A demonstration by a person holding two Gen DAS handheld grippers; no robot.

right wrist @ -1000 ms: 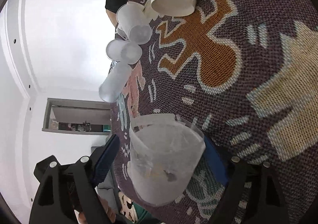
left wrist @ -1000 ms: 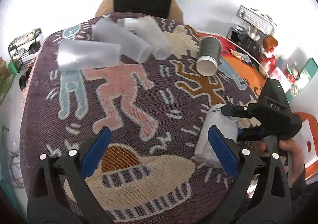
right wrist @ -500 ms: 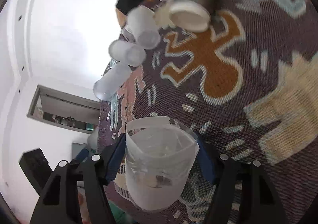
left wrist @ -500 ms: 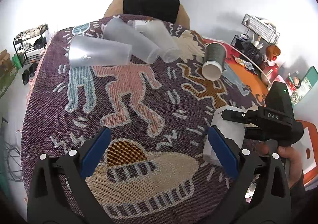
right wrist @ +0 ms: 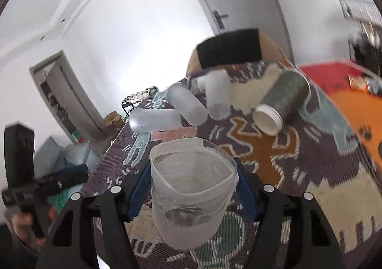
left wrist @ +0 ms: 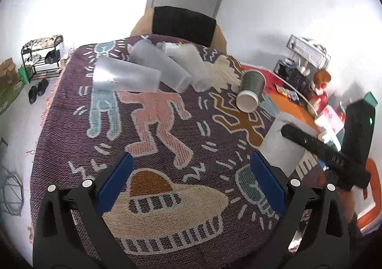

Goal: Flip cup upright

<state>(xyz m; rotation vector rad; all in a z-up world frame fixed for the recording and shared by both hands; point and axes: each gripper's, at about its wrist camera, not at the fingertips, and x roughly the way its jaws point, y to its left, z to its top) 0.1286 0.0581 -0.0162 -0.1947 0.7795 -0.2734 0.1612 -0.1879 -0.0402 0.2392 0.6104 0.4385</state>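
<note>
Right claw (right wrist: 188,187): blue pads clamped on a clear plastic cup (right wrist: 191,197), mouth upward, above the patterned worktop (left wrist: 155,125). Left claw (left wrist: 191,183): spread wide, empty. Beyond: dark paper cup (left wrist: 250,93), three frosted cups (left wrist: 126,76), all on their sides.

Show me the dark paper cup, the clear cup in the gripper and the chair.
dark paper cup (left wrist: 251,88), left wrist view, its side
clear cup (right wrist: 191,187), right wrist view, front wall
chair (left wrist: 182,25), left wrist view, black backrest

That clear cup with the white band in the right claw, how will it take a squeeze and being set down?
The clear cup looks thin-walled, its rim already bowed between the pads, so it probably flexes. Nearly empty, likely light and tippy on the woven cloth.
</note>
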